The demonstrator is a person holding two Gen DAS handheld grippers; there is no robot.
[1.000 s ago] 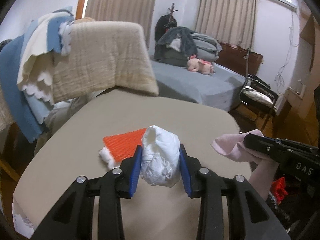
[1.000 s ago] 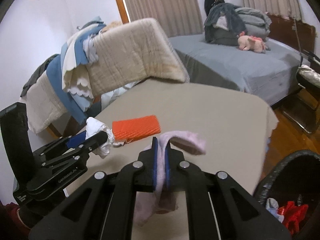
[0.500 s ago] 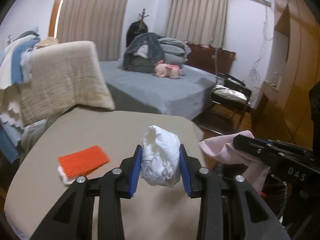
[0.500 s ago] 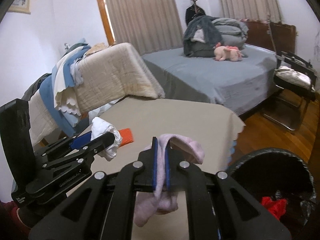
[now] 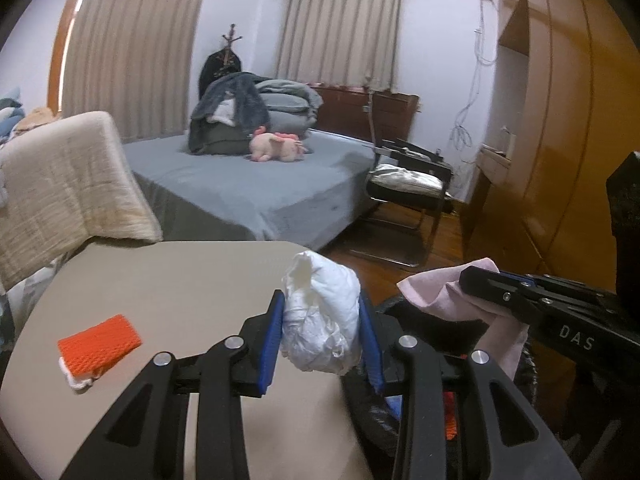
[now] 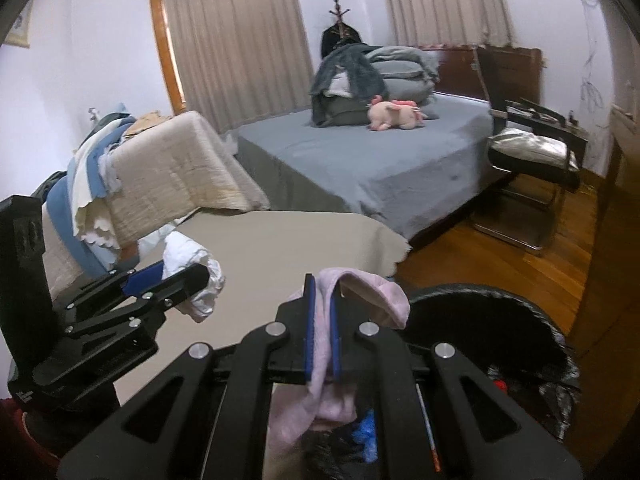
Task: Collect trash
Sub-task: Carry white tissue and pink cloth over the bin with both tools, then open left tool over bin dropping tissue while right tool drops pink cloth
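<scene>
The black bin (image 6: 500, 320) sits at four o'clock off the table (image 5: 168, 280). The right gripper (image 6: 322, 320) is clamped on a pink cloth (image 6: 372, 292) over its rim; the left gripper (image 5: 320, 328), at nine o'clock, pinches a white paper wad (image 5: 324, 316) above the table edge. Released now, the wad would likely miss, and an orange sponge (image 5: 100, 344) remains uncollected.

In the left wrist view, the left gripper (image 5: 322, 334) covers the lower part of the white wad (image 5: 320, 320), and its black frame blocks most of the trash bin (image 5: 370, 408) behind it; only a dark arc of rim shows. A red scrap (image 5: 450, 420) inside is too small to identify. The pink cloth (image 5: 436, 290) disappears behind the right gripper (image 5: 476, 280) on the right.

In the right wrist view, the gripper body hides the near half of the bin (image 6: 520, 312). Blue (image 6: 366, 434) and red (image 6: 498, 384) bits inside cannot be named. The left gripper (image 6: 188, 280) masks part of the wad (image 6: 192, 264). The chair (image 6: 536, 160) and the blanket pile (image 6: 120, 176) are smeared by the fisheye edge.
</scene>
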